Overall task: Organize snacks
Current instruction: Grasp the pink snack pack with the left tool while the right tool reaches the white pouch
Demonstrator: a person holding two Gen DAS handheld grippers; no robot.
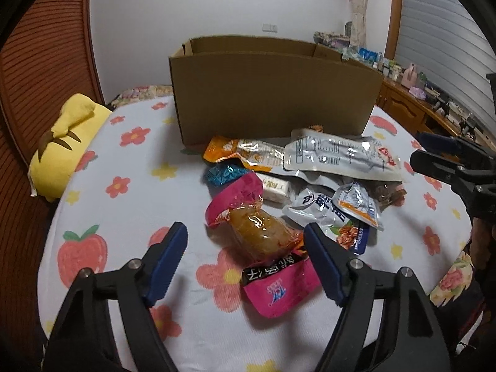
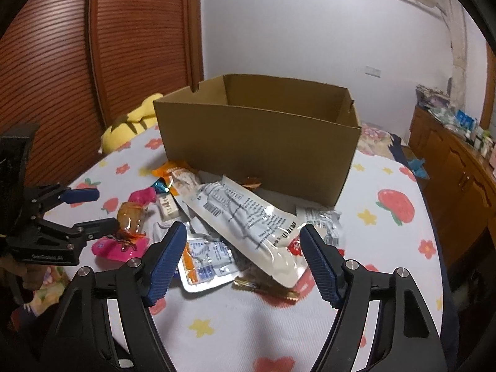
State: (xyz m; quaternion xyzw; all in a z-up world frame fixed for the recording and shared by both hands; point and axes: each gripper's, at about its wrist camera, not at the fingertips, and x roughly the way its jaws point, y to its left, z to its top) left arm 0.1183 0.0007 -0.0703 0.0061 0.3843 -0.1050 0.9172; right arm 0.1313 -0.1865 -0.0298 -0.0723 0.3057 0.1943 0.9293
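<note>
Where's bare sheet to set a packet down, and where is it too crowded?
Free: the sheet between the yellow plush and the snack pile, and the stretch right of the cardboard box in the right wrist view. Crowded: directly before the box, where packets overlap in front of both open grippers.

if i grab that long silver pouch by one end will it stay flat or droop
The long silver pouch will probably droop: it looks like thin, wrinkled film. Its glossy surface may slip between the pads. It lies on other packets, so lifting it could shift them.
</note>
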